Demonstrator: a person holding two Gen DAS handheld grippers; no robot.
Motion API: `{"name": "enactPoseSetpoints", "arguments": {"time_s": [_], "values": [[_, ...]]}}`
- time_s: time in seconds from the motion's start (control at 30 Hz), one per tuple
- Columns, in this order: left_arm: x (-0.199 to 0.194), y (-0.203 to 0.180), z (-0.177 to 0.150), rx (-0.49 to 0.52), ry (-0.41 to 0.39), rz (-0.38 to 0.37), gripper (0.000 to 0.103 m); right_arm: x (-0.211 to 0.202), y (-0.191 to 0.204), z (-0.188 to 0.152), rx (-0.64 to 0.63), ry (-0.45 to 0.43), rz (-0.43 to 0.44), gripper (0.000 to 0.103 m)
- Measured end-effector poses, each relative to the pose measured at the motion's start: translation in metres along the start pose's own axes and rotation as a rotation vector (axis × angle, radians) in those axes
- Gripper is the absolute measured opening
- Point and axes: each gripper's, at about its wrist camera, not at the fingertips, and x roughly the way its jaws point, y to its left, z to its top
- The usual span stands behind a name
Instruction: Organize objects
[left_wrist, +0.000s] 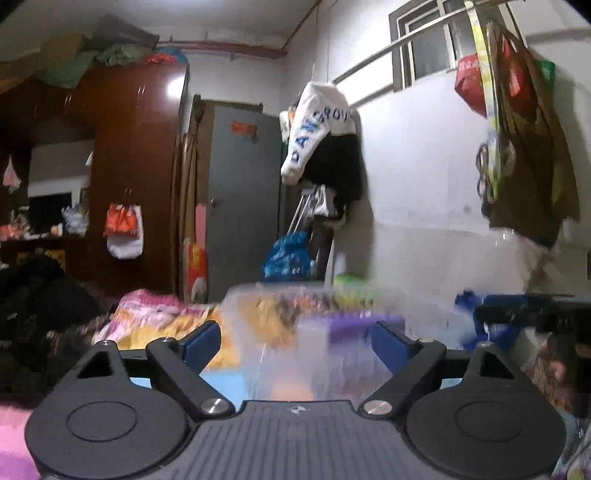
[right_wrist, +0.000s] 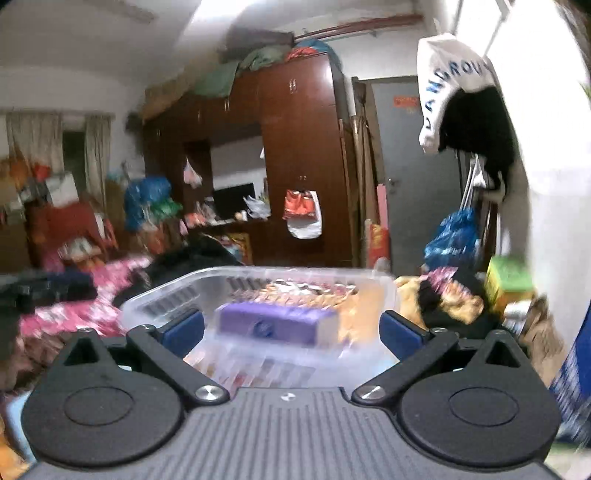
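Note:
A clear plastic bin (left_wrist: 258, 306) sits on the bed right in front of both grippers, blurred in the left wrist view. A purple box (right_wrist: 273, 325) lies inside it among colourful packets; the purple box (left_wrist: 354, 325) also shows through the wall in the left wrist view. My left gripper (left_wrist: 295, 334) stands wide open, blue pads on either side of the bin's near part without pressing on it. My right gripper (right_wrist: 291, 325) is equally wide open around the near end of the bin (right_wrist: 258, 271), pads apart from it. The right gripper's body (left_wrist: 532, 314) shows at the bin's right side.
Patterned pink bedding (right_wrist: 55, 314) and dark clothes (left_wrist: 44, 295) cover the bed. A brown wardrobe (right_wrist: 303, 147) and grey door (left_wrist: 243, 192) stand behind. Bags (left_wrist: 524, 140) hang on the right wall. A green box (right_wrist: 509, 280) and a blue bag (right_wrist: 454, 236) sit by the wall.

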Motion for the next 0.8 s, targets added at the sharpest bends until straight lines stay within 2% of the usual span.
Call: {"name": "enactPoseSetpoints", "arguments": {"time_s": [0.07,0.13,0.23,0.37,0.63,0.8], "values": [[-0.019,0.002,-0.023,-0.006,0.0,0.044,0.091,-0.011,0.003,-0.023,0.03,0.007,0.013,0.103],[-0.025,0.007,-0.041,-0.023,0.041,0.085,0.091,-0.008,0.013,-0.041,0.057,0.045,0.037,0.103],[-0.023,0.014,-0.062,-0.064,0.114,0.069,0.091,0.012,0.022,-0.048,0.057,0.105,0.013,0.103],[-0.014,0.019,-0.072,-0.078,0.153,0.067,0.091,0.034,0.031,-0.04,0.027,0.135,-0.044,0.103],[-0.016,0.01,-0.087,-0.056,0.19,0.04,0.091,0.054,0.034,-0.045,0.015,0.166,-0.073,0.102],[-0.014,0.003,-0.091,-0.047,0.213,0.044,0.091,0.062,0.041,-0.046,0.006,0.171,-0.086,0.092]]}}
